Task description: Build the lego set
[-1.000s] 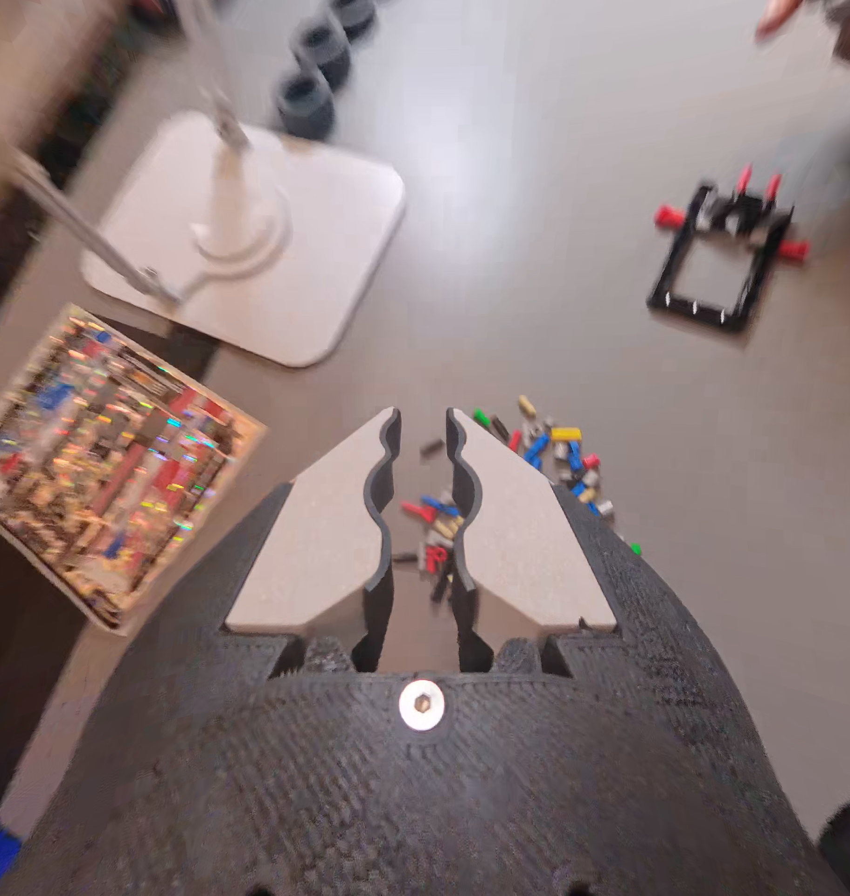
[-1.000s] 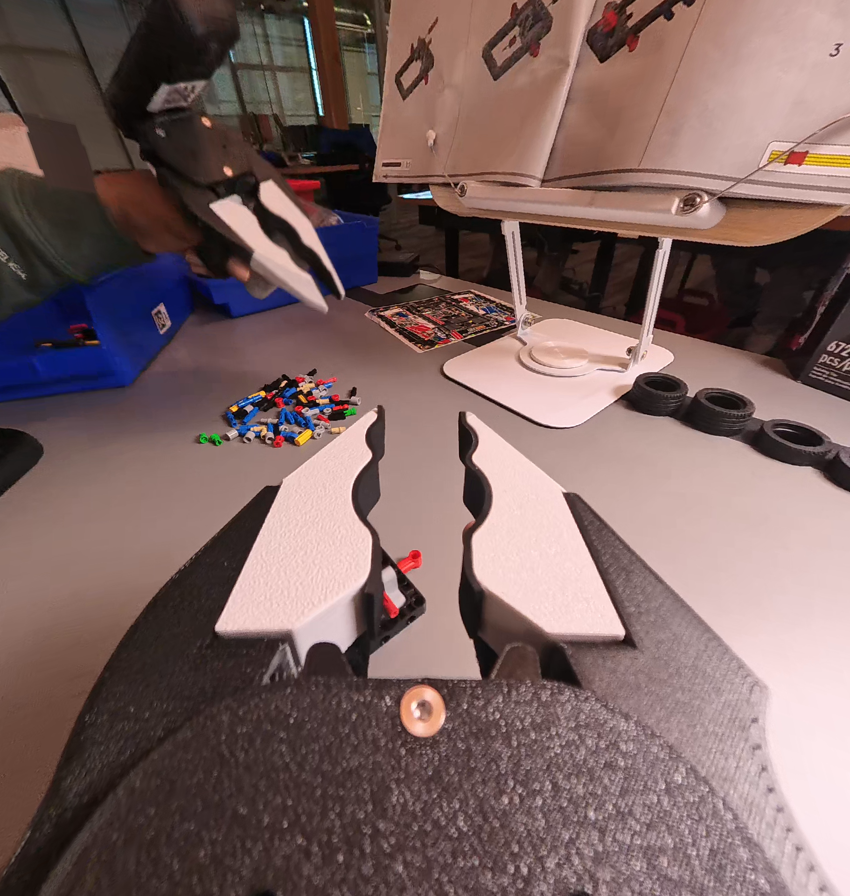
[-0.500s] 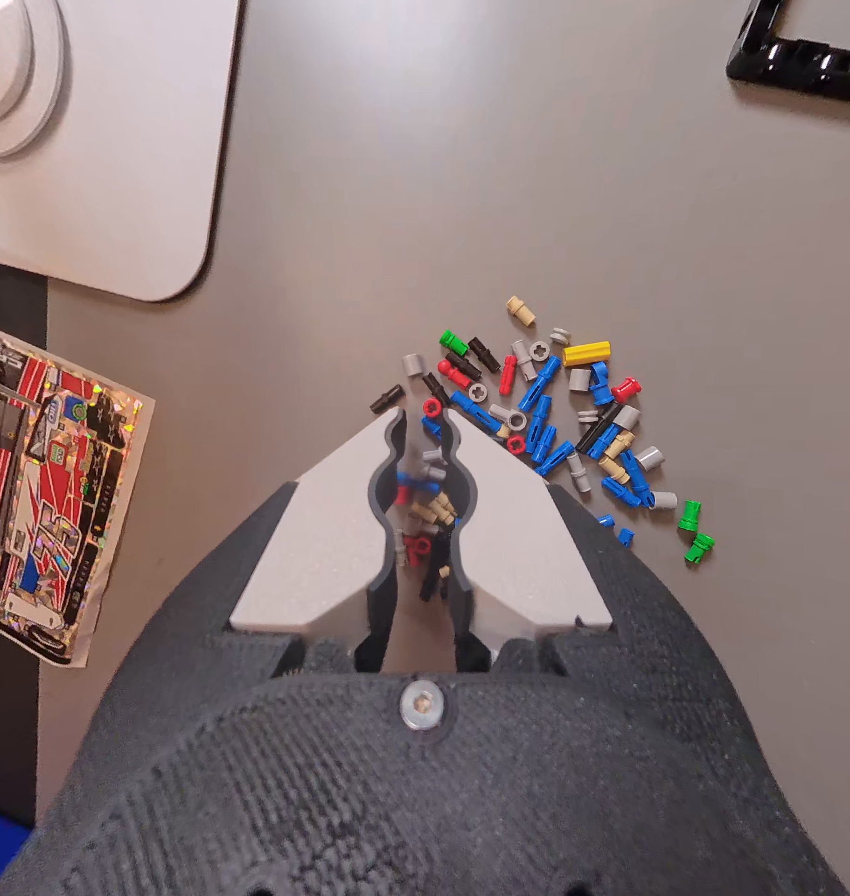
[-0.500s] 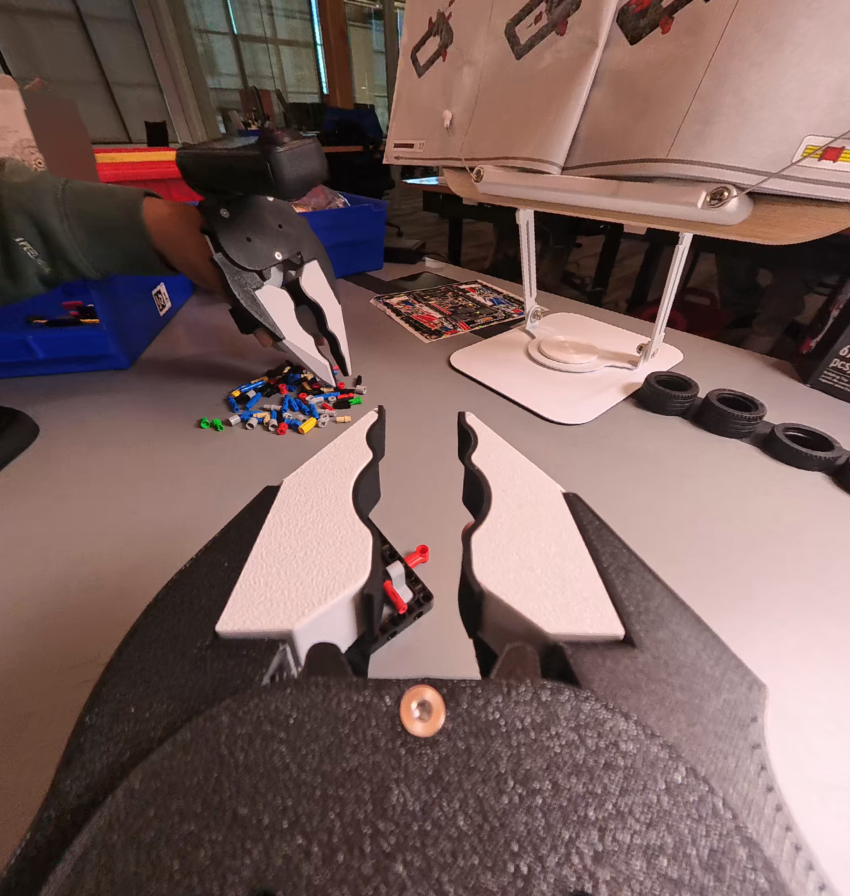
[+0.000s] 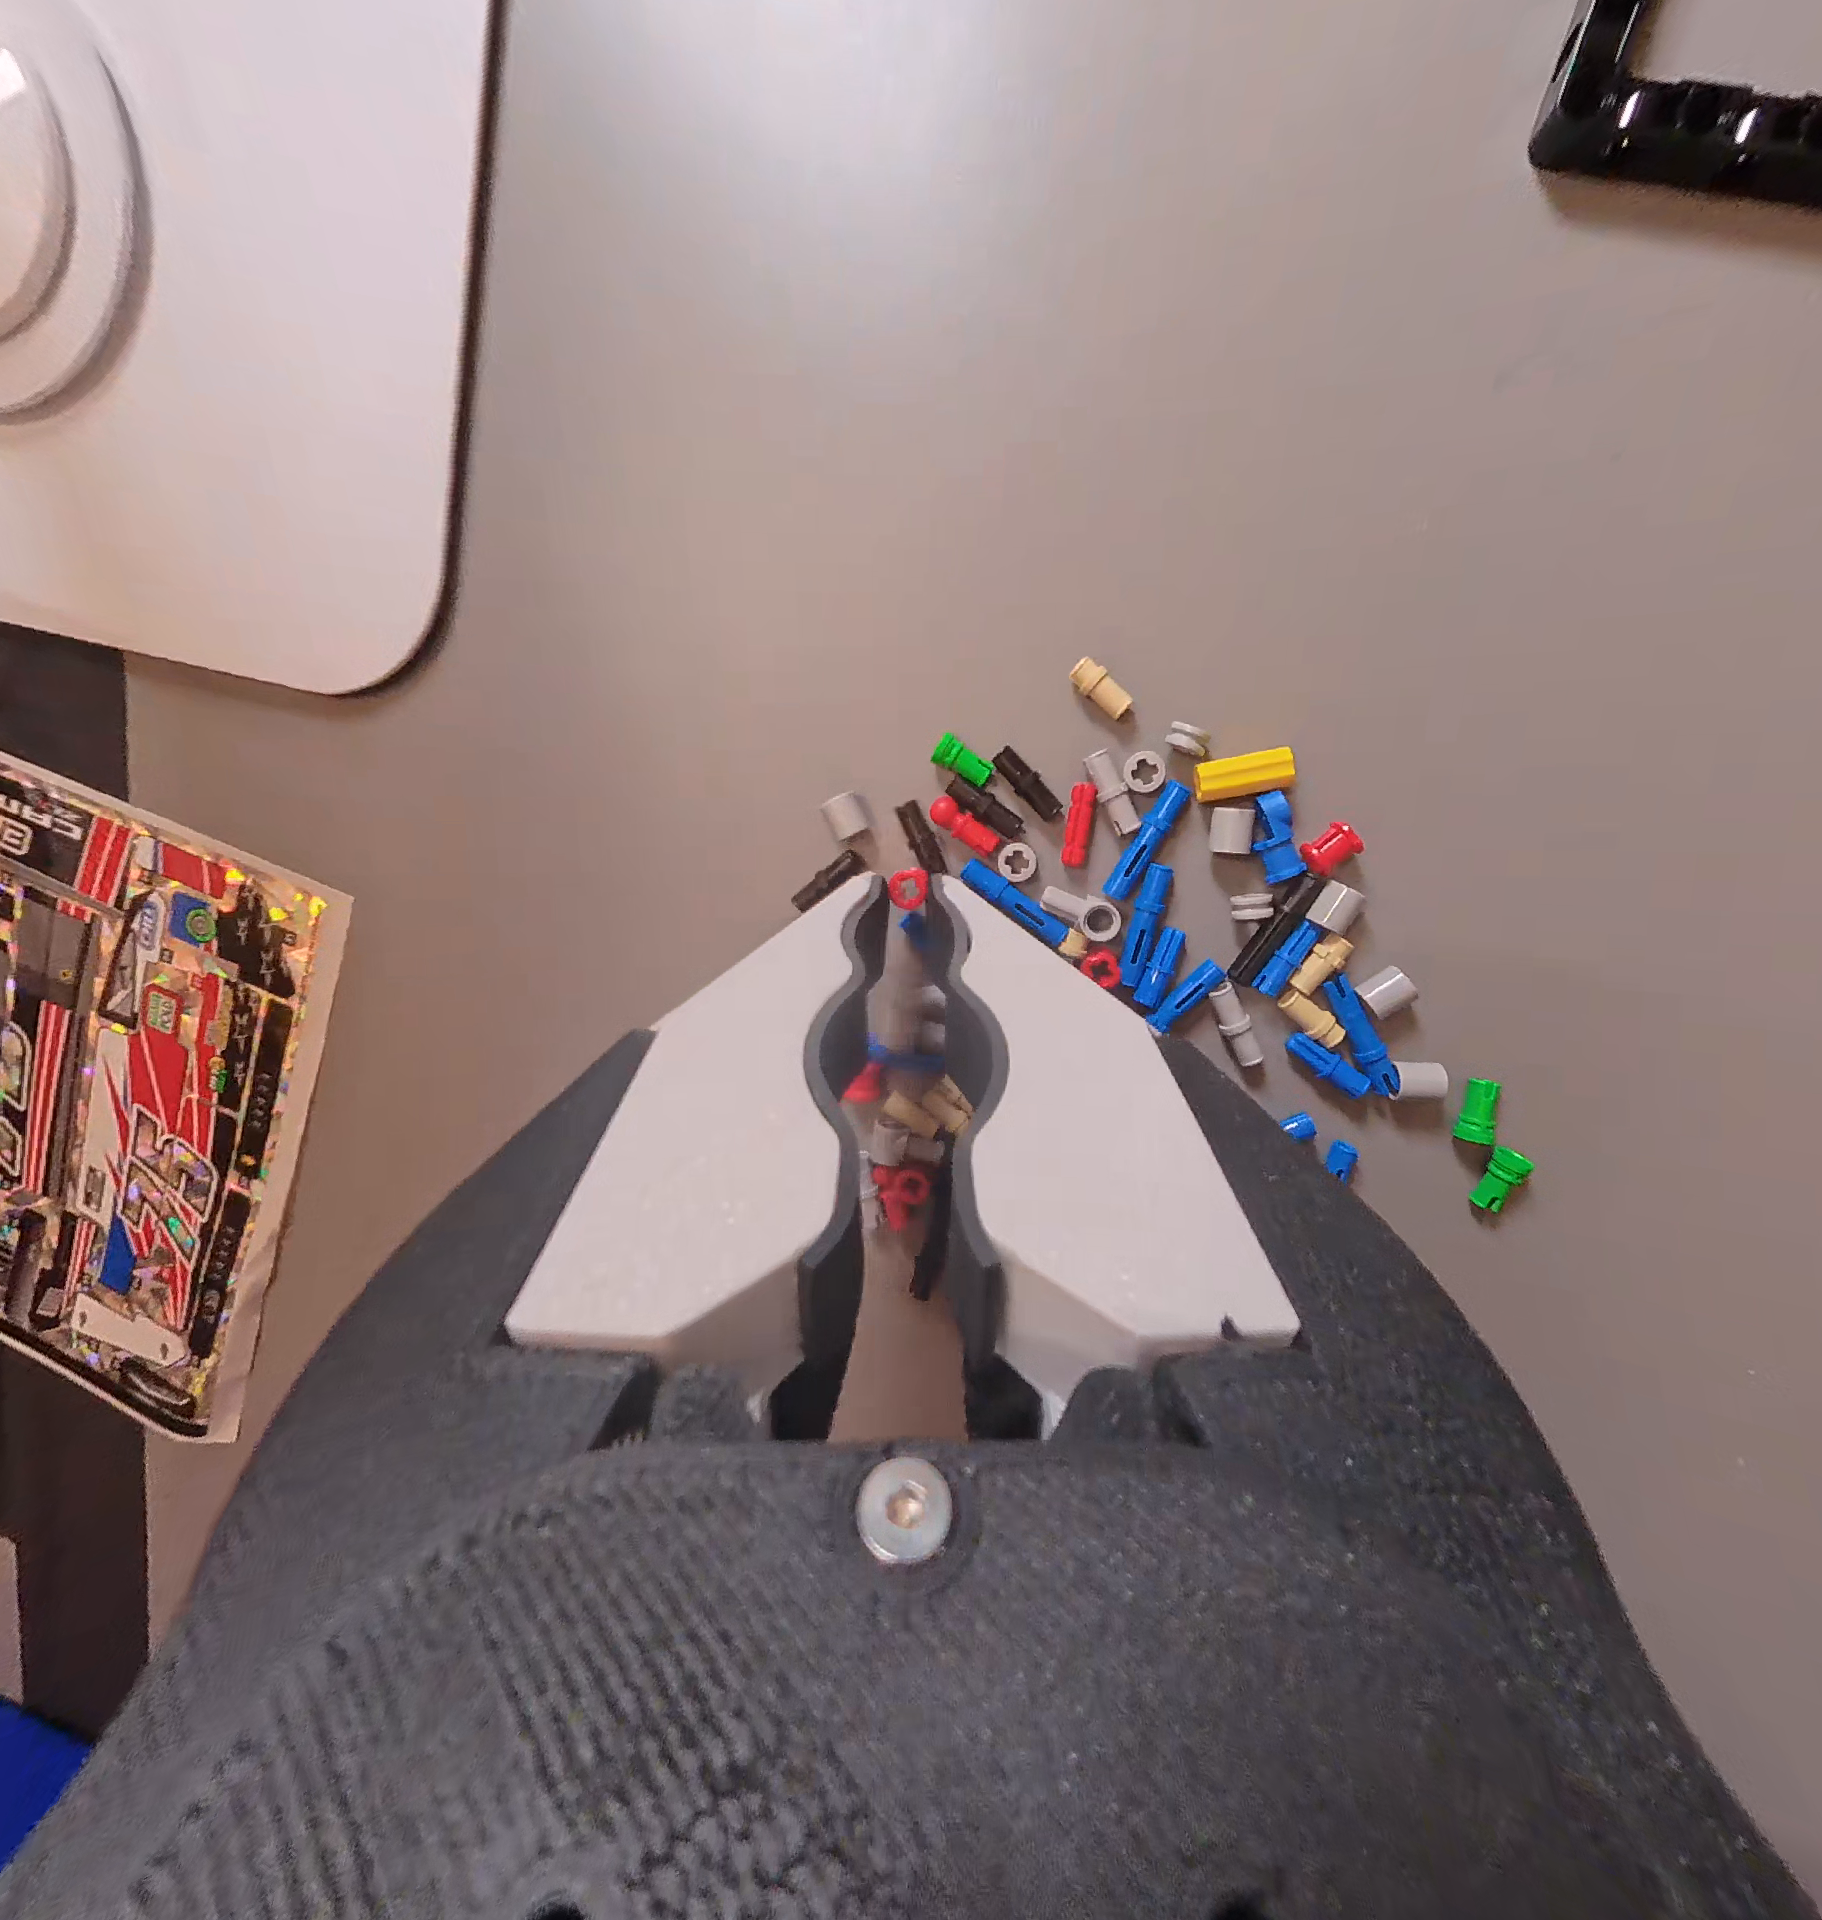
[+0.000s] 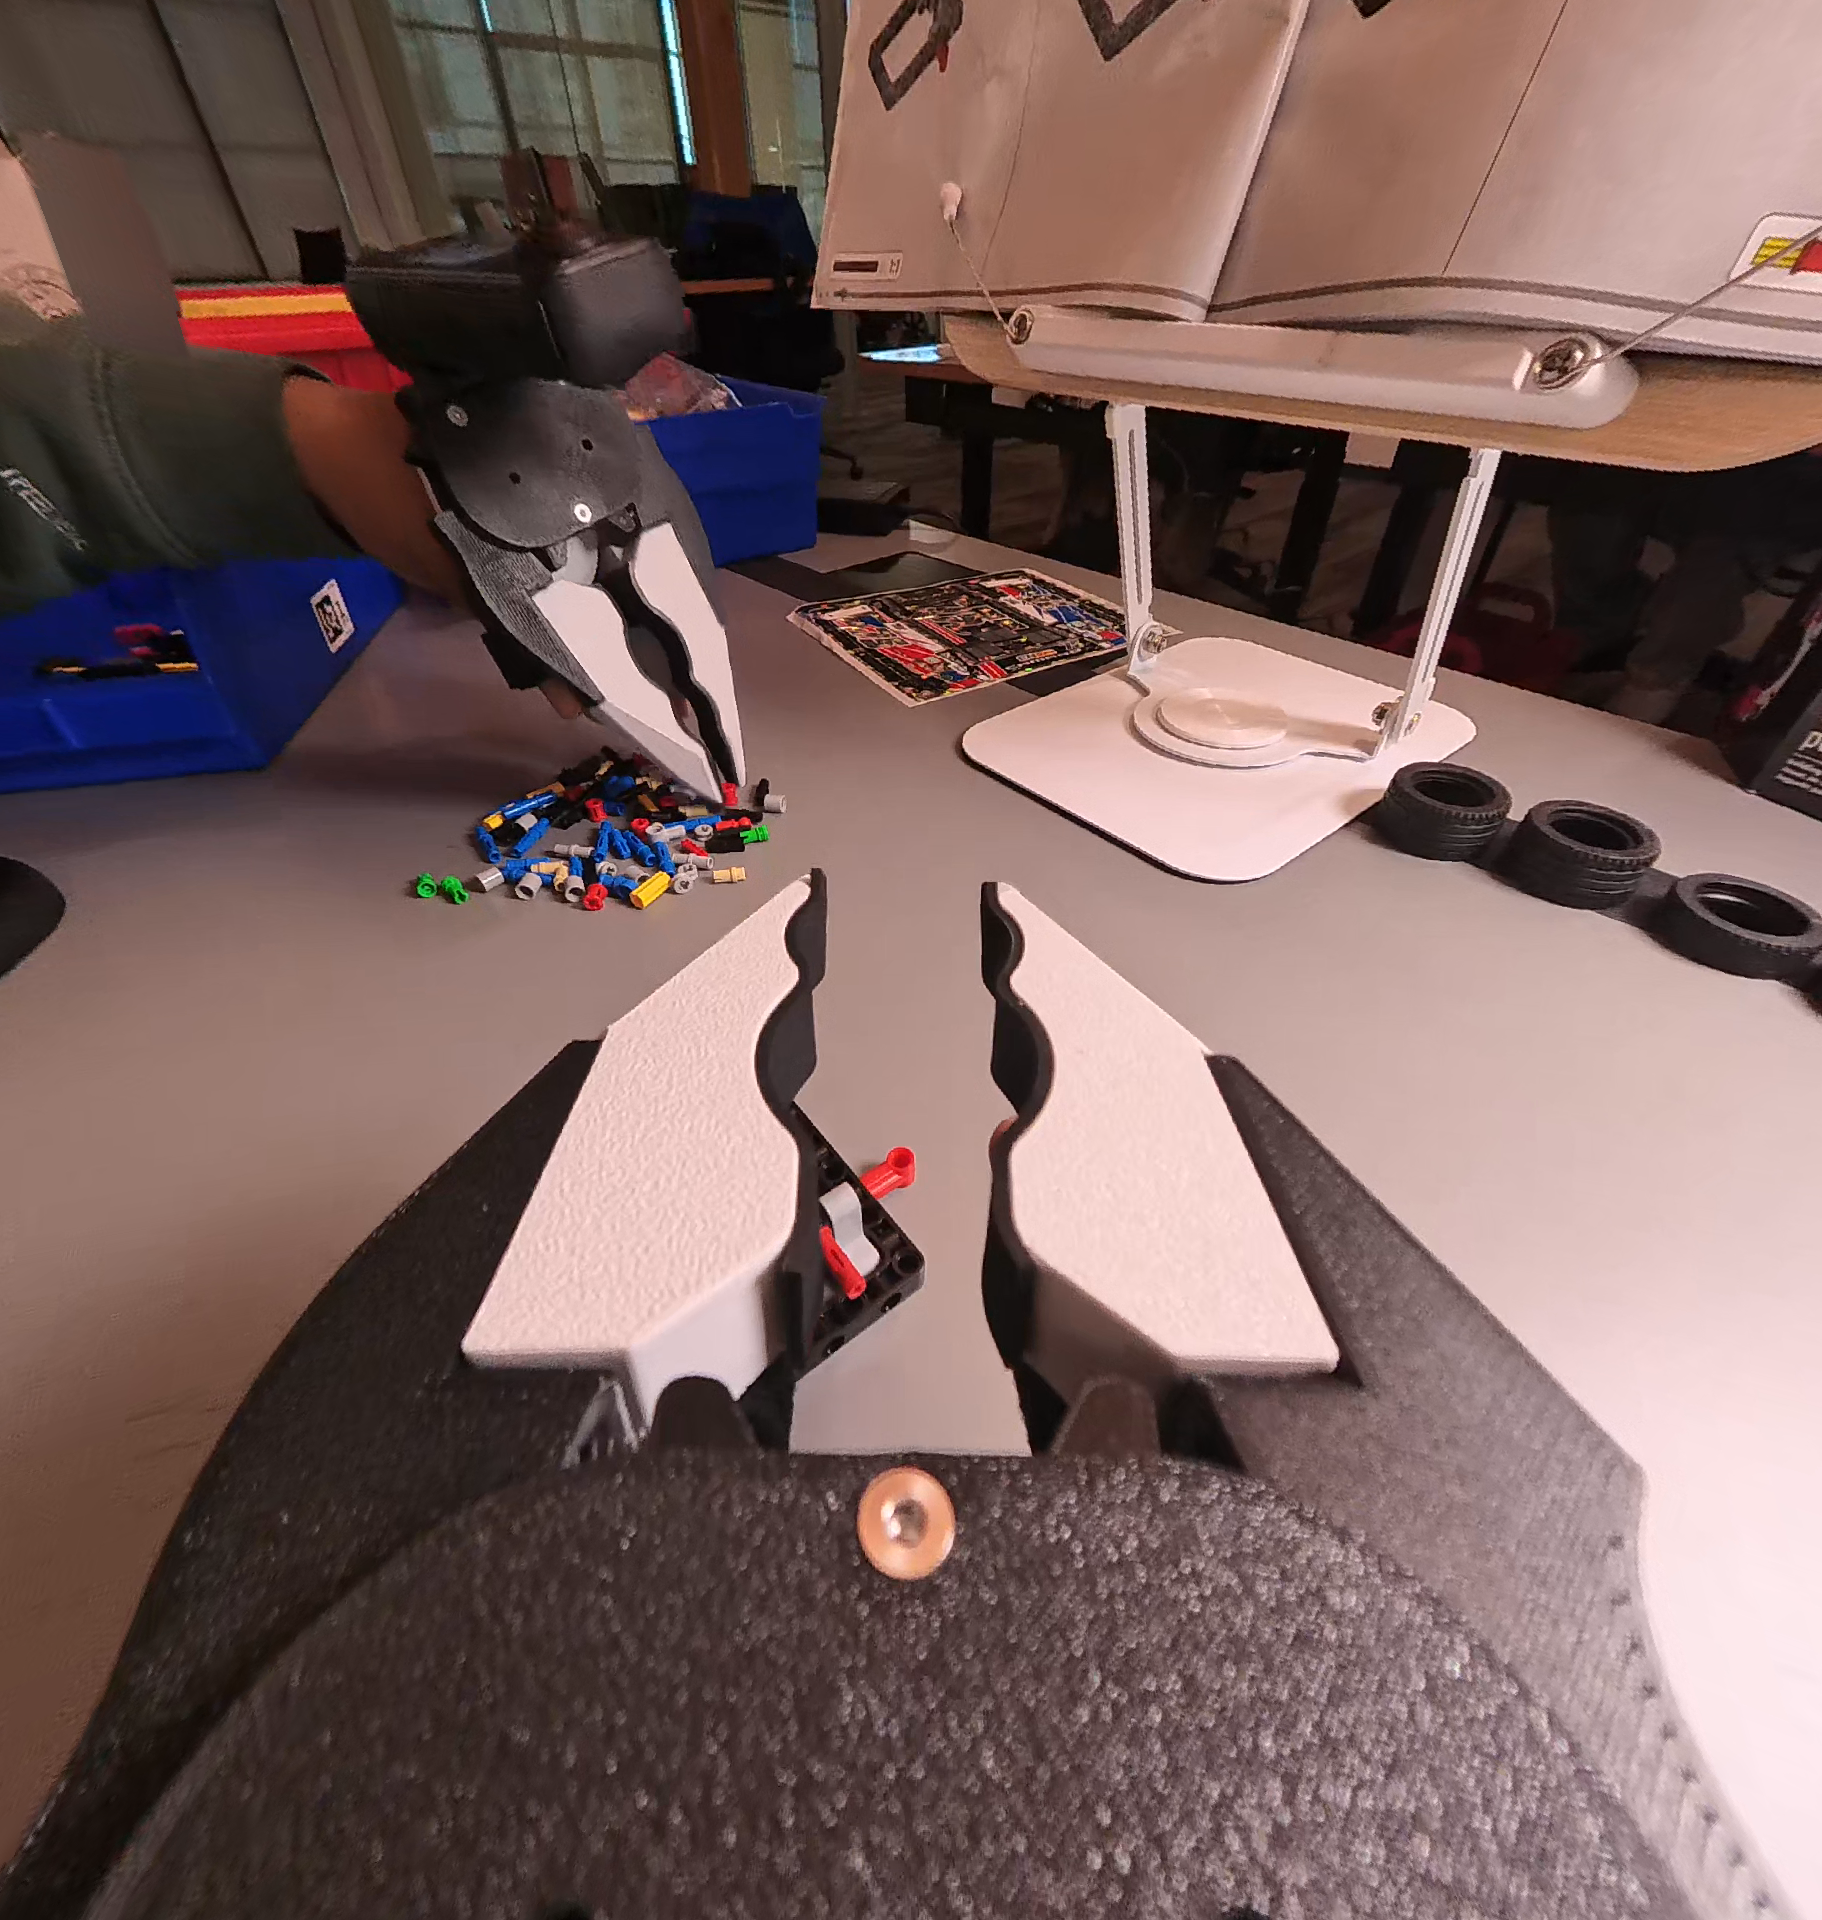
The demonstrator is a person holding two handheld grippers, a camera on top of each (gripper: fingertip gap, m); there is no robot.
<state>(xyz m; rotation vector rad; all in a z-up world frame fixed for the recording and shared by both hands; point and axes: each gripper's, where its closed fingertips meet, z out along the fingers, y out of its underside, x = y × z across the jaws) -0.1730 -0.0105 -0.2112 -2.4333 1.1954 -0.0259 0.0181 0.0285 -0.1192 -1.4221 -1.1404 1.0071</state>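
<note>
At frame centre, your left gripper (image 5: 912,902) stood nearly pressed together over red pin (image 5: 906,888) at pile (image 5: 1187,914) edge; pinch unconfirmed. Pin light, rigid, slippery: take across shaft. Right gripper (image 6: 902,899) spread, black frame (image 6: 855,1262) beneath, lower centre.

Black frame (image 5: 1717,156): cut off by the top-right edge.
Sticker sheet (image 5: 107,1091): left part out of frame.
Pin pile (image 5: 912,1101): partly hidden behind the left claw (image 5: 908,896).
Tyres (image 6: 1572,852): last one cropped.
</note>
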